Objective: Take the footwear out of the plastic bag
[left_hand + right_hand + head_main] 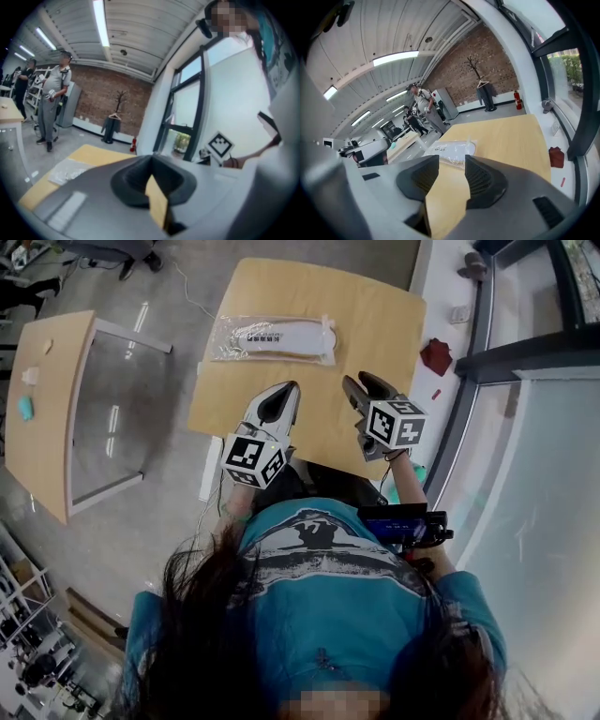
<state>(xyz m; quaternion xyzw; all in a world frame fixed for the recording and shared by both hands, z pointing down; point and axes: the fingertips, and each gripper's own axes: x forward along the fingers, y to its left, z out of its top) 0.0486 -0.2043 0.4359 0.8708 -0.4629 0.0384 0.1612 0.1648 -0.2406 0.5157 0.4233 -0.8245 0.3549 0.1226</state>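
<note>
Both empty: left claw [289,390] pinched shut, right claw [362,382] parted; footwear [277,337] hazy inside plastic bag [225,346].

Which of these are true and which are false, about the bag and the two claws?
1. The plastic bag lies on the wooden table. True.
2. The right claw is gripping the bag. False: it is open, with nothing between its jaws, and it is well short of the bag.
3. The left claw is shut. True.
4. The footwear is already out of the bag. False: the white footwear is inside the clear bag.
</note>
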